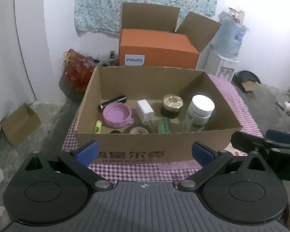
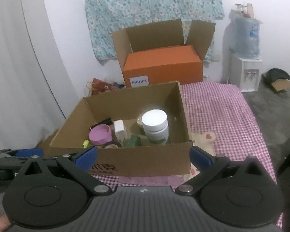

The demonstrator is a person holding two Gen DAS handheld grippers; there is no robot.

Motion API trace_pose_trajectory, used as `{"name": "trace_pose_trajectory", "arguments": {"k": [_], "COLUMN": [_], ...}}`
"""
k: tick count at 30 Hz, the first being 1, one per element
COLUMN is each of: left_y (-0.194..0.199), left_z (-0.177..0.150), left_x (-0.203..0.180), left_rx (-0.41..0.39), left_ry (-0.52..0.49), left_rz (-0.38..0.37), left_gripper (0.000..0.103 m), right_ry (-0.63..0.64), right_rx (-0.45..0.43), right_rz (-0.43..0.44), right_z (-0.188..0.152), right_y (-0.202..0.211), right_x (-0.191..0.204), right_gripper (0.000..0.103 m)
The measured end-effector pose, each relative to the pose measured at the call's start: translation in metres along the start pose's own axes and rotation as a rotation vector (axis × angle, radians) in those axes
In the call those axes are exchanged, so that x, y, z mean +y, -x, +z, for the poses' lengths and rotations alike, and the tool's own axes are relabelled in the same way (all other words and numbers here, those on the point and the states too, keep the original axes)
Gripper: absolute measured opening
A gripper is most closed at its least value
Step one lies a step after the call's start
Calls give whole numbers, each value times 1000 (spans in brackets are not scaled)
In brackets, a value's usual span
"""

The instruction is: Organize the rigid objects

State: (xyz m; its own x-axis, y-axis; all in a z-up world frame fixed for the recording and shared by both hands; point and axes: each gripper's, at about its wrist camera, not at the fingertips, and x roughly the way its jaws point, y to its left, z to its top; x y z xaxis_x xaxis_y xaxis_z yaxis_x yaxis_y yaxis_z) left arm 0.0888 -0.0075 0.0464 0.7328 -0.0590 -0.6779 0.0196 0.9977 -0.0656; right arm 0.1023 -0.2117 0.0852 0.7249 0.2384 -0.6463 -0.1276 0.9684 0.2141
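An open cardboard box (image 1: 148, 145) (image 2: 150, 158) sits on a pink checked cloth (image 2: 222, 114). Inside lie a white-capped bottle (image 1: 200, 112) (image 2: 155, 125), a pink lid (image 1: 118, 116) (image 2: 100, 134), a white block (image 1: 145, 109) (image 2: 120, 128), a gold-lidded jar (image 1: 172, 104), a black tube (image 1: 112, 102), a green piece (image 1: 163, 125), a tape roll (image 1: 138, 130) and a small yellow-green item (image 1: 97, 126). My left gripper (image 1: 145, 152) is open and empty in front of the box. My right gripper (image 2: 143, 157) is open and empty, just to its right.
An orange Philips box (image 1: 158, 52) (image 2: 162, 67) sits in an open carton behind. A water dispenser (image 2: 246, 52) stands at the back right. A red bag (image 1: 77, 69) and a small carton (image 1: 19, 124) lie on the floor at the left.
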Motion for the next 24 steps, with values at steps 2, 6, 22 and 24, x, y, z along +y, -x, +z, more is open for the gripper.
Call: {"name": "trace_pose_trajectory", "arguments": {"k": [2,6,22,24], "left_y": [-2,-4,-9,-9], "left_z": [0,1,-1,0], "left_x": [2,4,3,3], "left_rx": [5,10,20,19], "left_ry": [5,7,-1,-1], "left_rz": [2,11,48,48], "left_gripper": [103,103,103,103], "right_ry": [15,38,44,43], "right_rx": [3,7,38,39], "right_rz": [-17,-40,-43,-41], "right_z": [-1,-3,-8,-7], "right_y": [-3,-7,-18,-18], "right_x": [1,2,-2,-3], "right_gripper": [103,103,103,103]}}
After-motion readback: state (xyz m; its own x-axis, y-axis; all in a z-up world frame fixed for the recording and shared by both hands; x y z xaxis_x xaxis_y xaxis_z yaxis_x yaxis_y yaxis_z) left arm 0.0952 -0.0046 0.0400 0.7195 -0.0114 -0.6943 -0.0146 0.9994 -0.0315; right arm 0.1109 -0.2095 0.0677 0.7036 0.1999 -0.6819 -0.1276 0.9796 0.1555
